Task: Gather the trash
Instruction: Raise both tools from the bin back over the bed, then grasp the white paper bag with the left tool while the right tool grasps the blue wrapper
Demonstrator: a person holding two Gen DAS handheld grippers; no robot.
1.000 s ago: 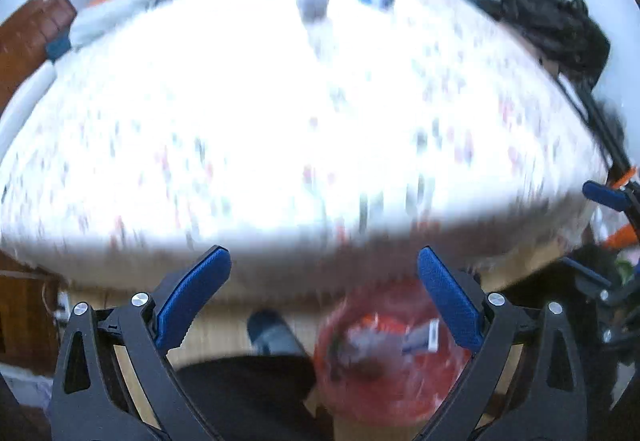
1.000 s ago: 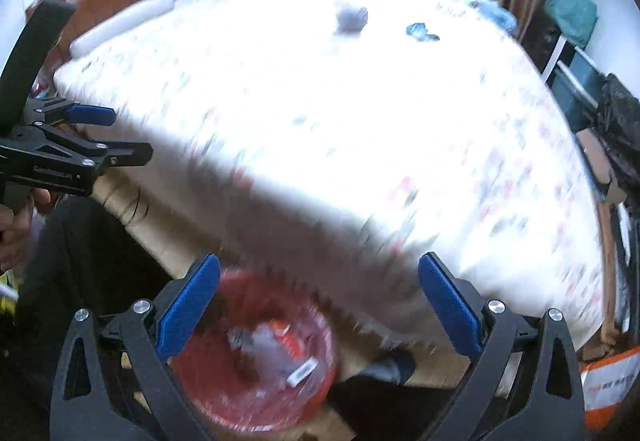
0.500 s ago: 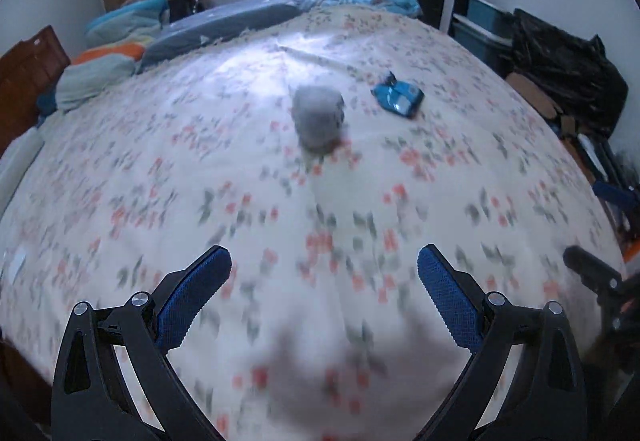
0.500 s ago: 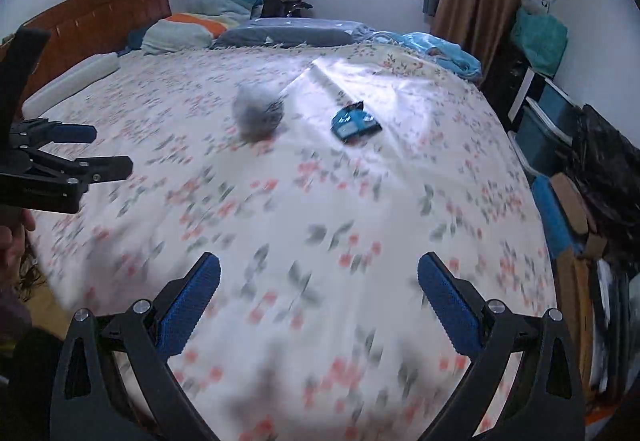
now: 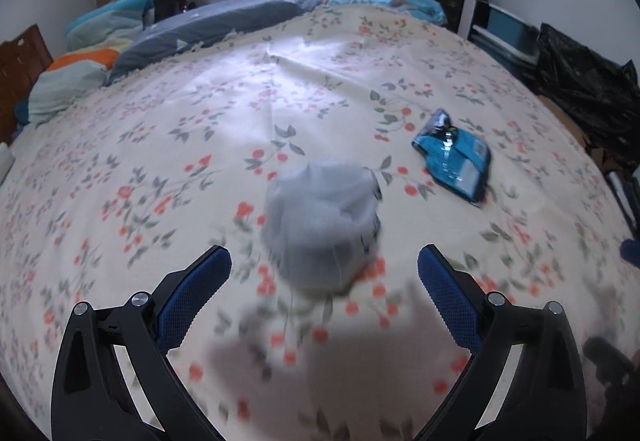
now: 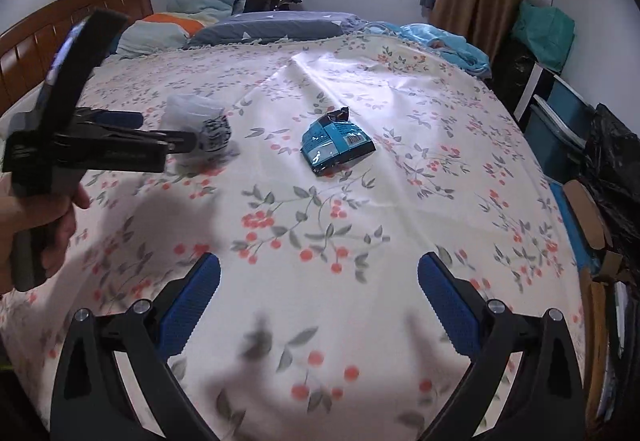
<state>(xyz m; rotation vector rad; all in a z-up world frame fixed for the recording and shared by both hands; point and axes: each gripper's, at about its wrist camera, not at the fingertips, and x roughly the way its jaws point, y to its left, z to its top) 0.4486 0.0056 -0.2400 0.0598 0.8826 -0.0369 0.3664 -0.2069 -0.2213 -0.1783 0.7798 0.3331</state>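
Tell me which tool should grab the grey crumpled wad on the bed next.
Left. The left tool is open with the grey wad centred just ahead of it. The right tool faces the blue wrapper from farther back.

Bed [image 6: 360,225] with cherry-print sheet below both tools; crumpled grey bag [image 5: 322,225] ahead of left tool's tips; blue wrapper [image 6: 336,147] ahead of right tool, apart from bag; pillows [image 6: 264,27] at far edge.

Right gripper [image 6: 319,289], fingers spread wide above the floral bedspread [image 6: 420,161]. Blue snack wrapper [image 6: 335,146] lies ahead, between the fingers' lines. Grey crumpled bag [image 6: 200,127] sits ahead-left, at the left gripper [image 6: 160,131].
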